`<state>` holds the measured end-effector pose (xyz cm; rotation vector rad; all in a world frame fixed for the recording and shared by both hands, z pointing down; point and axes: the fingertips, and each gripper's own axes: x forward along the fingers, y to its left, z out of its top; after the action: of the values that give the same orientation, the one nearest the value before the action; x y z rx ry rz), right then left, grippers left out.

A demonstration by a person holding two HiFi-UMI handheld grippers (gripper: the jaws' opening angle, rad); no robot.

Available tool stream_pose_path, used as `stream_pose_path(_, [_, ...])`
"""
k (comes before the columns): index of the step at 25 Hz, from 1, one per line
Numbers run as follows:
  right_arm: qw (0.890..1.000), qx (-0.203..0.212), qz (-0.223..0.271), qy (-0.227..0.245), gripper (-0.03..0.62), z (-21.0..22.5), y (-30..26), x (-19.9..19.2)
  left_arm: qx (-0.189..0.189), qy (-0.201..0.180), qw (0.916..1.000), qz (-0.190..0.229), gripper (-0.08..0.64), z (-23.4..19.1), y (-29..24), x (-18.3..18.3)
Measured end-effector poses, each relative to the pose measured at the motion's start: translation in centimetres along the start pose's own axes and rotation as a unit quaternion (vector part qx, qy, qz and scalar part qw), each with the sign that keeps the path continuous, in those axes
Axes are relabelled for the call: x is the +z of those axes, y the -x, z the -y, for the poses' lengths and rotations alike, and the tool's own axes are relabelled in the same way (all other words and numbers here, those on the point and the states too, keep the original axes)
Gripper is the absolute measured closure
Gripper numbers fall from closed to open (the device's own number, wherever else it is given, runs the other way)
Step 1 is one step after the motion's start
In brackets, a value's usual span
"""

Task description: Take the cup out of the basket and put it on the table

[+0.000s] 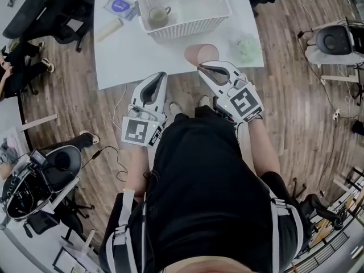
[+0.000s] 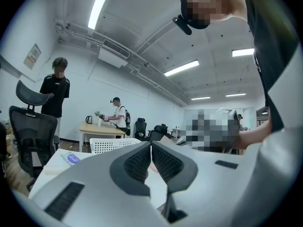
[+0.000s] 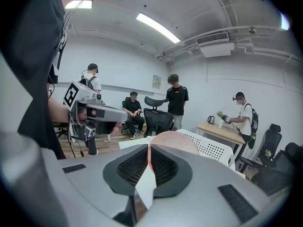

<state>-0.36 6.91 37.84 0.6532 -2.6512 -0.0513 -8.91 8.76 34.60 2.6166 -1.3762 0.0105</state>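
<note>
Right gripper [image 1: 201, 67] pinches the thin rim of a pink bowl [image 1: 201, 53] at the surface's [image 1: 131, 56] near edge, the left gripper [image 1: 164, 74] is closed and empty, and the cup [image 1: 157, 16] stands upright in the basket [image 1: 187, 27], probably stiff, breakable and glaze-slick, best pinched across its rim wall.
</note>
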Motion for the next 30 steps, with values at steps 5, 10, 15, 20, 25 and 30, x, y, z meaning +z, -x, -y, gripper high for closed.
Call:
stream_pose_path(5, [1.000, 0.009, -0.028, -0.012, 0.560, 1.0, -0.4, -3.6, 0.007, 0.000, 1.0000, 0.003, 0.540, 1.4, -0.9, 0.1])
stream_pose_path(10, [0.998, 0.011, -0.056, -0.026, 0.560, 1.9, -2.0, -7.4, 0.010, 0.003, 0.9999, -0.005, 0.540, 1.8, -1.4, -0.4])
stream_pose_path(15, [0.995, 0.015, -0.089, -0.039, 0.560, 2.8, -4.0, -11.6, 0.009, 0.002, 0.9999, -0.008, 0.540, 2.9, -1.5, -0.7])
stream_pose_path(20, [0.990, 0.028, -0.137, -0.031, 0.558, 3.0, -5.8, -16.0, 0.006, 0.003, 0.9999, -0.012, 0.540, 3.9, -1.3, -1.1])
stream_pose_path(25, [0.984, 0.046, -0.171, -0.024, 0.560, 2.9, -7.7, -19.1, 0.007, 0.007, 0.9998, -0.014, 0.540, 4.1, -1.8, -1.5])
stream_pose_path(30, [0.980, 0.048, -0.194, -0.024, 0.558, 2.8, -8.9, -21.1, 0.002, 0.006, 0.9999, -0.015, 0.540, 4.6, -2.0, -1.6])
